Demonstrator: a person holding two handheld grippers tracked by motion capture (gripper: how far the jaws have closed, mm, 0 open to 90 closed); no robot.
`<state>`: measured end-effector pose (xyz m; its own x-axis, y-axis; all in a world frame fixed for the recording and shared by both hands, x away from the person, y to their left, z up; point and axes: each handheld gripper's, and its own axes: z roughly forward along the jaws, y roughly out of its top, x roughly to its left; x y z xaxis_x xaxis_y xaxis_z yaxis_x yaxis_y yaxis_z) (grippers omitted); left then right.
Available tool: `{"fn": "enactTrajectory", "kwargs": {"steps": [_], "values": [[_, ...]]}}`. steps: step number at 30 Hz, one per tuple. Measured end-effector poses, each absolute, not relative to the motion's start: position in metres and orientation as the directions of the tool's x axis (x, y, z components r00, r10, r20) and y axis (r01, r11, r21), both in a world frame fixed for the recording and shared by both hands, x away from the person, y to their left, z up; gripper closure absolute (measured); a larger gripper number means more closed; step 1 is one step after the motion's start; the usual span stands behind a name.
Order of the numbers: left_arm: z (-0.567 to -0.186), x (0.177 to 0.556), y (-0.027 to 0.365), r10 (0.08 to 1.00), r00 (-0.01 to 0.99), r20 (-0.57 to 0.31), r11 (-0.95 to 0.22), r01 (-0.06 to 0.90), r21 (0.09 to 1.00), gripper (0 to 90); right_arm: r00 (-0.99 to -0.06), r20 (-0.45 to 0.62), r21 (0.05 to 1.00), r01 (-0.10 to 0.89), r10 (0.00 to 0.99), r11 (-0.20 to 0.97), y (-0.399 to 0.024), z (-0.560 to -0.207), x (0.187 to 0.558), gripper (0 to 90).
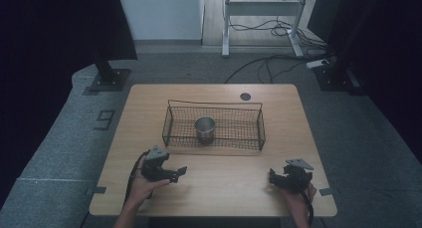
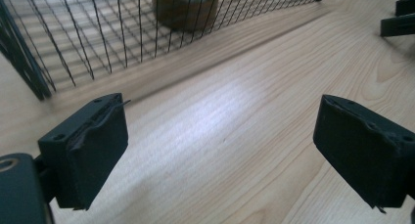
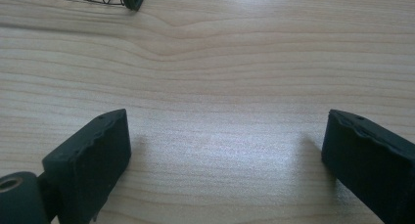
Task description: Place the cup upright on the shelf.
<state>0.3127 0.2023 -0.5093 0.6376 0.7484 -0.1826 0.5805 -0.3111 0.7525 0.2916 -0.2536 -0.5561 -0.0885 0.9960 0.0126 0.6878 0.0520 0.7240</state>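
A metal cup (image 1: 204, 129) stands upright inside a black wire basket (image 1: 214, 143) that sits around the middle of the tabletop (image 1: 214, 188), a little toward the far edge. The cup is left of the basket's centre, close to its near wall. Both grippers rest near the near edge, well apart from the basket: the left gripper (image 1: 175, 173) toward the near left corner, the right gripper (image 1: 276, 177) toward the near right corner. Each has its jaws spread wide with nothing between them, only bare wood showing in the gap.

The cup looks like thin steel, so it is probably light, stiff and not fragile, but its smooth round wall is likely slippery under the pads. The safest hold seems to be across the rim, one jaw inside and one outside, coming straight down over the basket's open top; a grip around the body risks the cup twisting out. Seen through the mesh in the left gripper view, the cup (image 2: 186, 9) shows only its lower part, so I cannot tell if it holds anything. The basket itself is stiff, light wire; its top rail along the far side offers a firm place to pinch.
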Motion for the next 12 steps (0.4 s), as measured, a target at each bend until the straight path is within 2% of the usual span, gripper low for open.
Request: {"fn": "enactTrajectory", "kwargs": {"steps": [3,12], "values": [[-0.5148,0.3122,0.2038,0.763,0.626,-0.162,-0.326,0.588,0.740,6.8,-0.090,0.011,0.725,0.687,0.996,0.054,-0.2537,-0.5562,0.2916,4.1],[-0.5207,0.3124,0.2070,0.758,0.620,-0.203,-0.296,0.605,0.739,7.3,-0.089,0.009,0.725,0.687,0.996,0.055,-0.2536,-0.5561,0.2916,4.1]]}}
